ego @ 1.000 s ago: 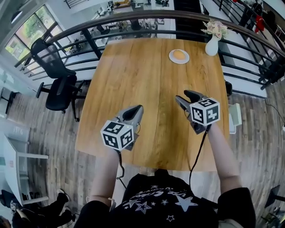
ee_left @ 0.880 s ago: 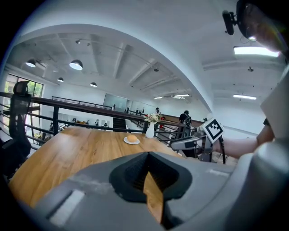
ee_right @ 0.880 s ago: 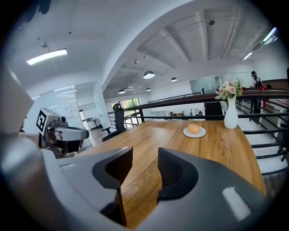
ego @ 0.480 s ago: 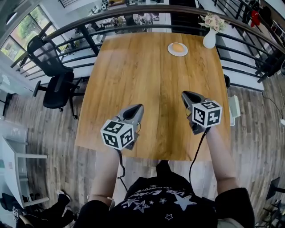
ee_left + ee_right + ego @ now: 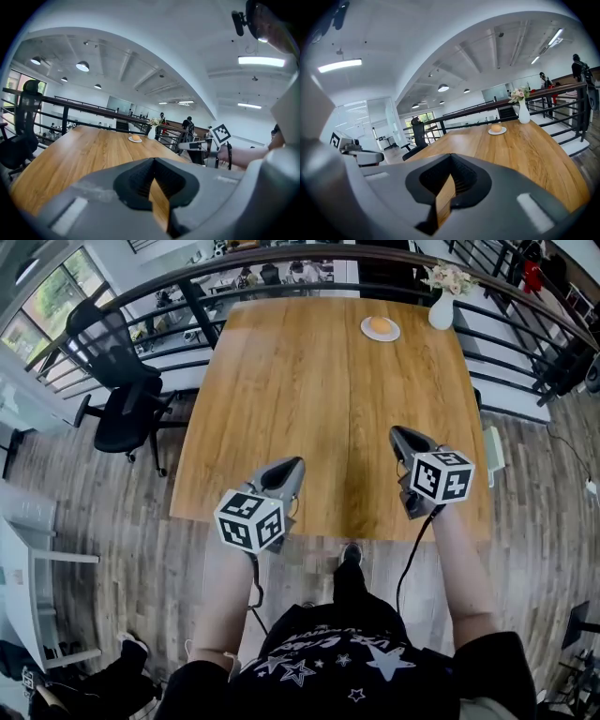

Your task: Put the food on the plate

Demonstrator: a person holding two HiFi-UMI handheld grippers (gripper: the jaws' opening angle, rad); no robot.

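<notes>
A round orange-brown piece of food lies on a small white plate at the far right of the wooden table. It also shows as the food in the right gripper view and the food in the left gripper view. My left gripper is shut and empty over the table's near edge, left of centre. My right gripper is shut with nothing in it, over the near right part of the table. Both are far from the plate.
A white vase with flowers stands just right of the plate at the far edge. A black railing curves round the table's far and right sides. A black office chair stands to the left of the table.
The right gripper's jaws have closed. Both grippers have drawn back towards the table's near edge, so the plate lies farther away in the head view.
</notes>
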